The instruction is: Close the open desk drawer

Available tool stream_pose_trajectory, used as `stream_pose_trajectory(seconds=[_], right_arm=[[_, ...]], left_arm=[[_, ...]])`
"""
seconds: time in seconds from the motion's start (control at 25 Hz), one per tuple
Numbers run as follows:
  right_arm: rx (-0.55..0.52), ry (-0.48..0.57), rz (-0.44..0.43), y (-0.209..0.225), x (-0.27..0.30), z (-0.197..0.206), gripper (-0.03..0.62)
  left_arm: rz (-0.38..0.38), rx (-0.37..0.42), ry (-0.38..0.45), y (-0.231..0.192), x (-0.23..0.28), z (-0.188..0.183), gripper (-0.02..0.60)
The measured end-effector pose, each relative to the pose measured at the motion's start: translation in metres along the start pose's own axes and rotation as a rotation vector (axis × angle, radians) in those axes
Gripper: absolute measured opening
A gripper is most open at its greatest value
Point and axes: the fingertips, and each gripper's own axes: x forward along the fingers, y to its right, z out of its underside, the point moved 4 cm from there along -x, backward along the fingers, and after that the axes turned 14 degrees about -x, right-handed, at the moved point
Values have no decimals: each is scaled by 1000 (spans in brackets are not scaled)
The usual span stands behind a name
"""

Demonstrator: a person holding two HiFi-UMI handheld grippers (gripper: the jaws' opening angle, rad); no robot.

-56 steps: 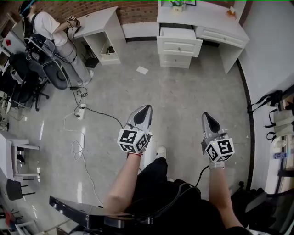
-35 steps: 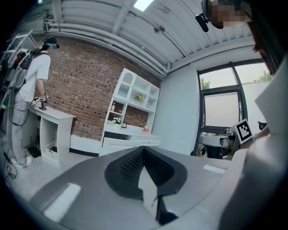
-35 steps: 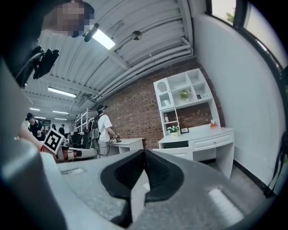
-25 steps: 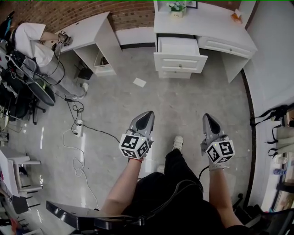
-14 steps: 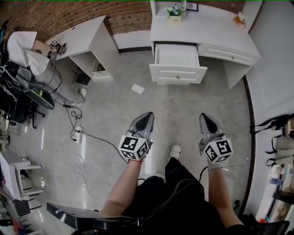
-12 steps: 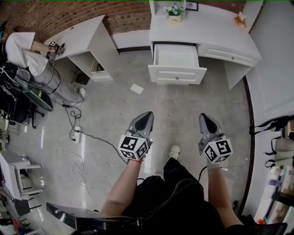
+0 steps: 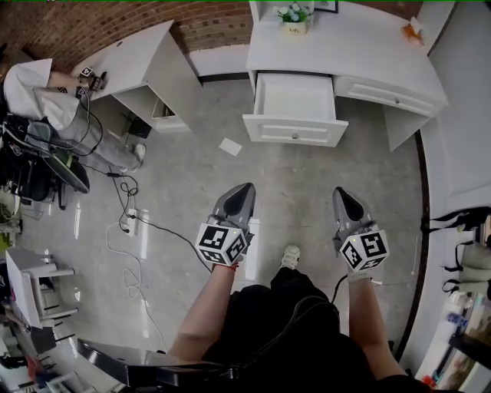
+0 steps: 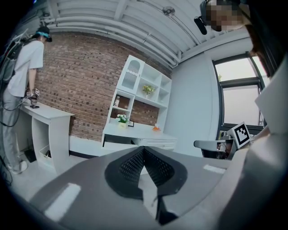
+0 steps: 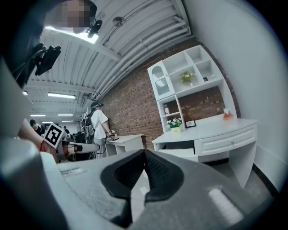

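A white desk (image 7: 345, 54) stands against the brick wall ahead, its top left drawer (image 7: 295, 107) pulled far out and empty. A second, shut drawer (image 7: 387, 96) sits to its right. My left gripper (image 7: 244, 189) is held over the floor well short of the drawer, jaws shut with nothing in them. My right gripper (image 7: 340, 193) hangs beside it at the same distance, also shut and empty. The desk (image 8: 135, 132) shows far off in the left gripper view, and the open drawer (image 9: 186, 152) shows in the right gripper view.
A second white desk (image 7: 146, 61) stands at the left with a person (image 7: 46, 92) at it. Cables and a power strip (image 7: 126, 222) lie on the floor at the left, and a paper scrap (image 7: 229, 146) before the drawer. A flower pot (image 7: 294, 17) sits on the desk.
The desk and its open drawer have come nearer and lower in the head view as I walk toward them. Both grippers keep the same shut pose.
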Motion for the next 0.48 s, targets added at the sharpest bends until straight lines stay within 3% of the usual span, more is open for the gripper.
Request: stream_pose_trajectory(seconds=[0.48], right_arm=[[14,-20,-23,38,32,17,0]], left_arm=[[-22,-17,5,-10,52,2,2]])
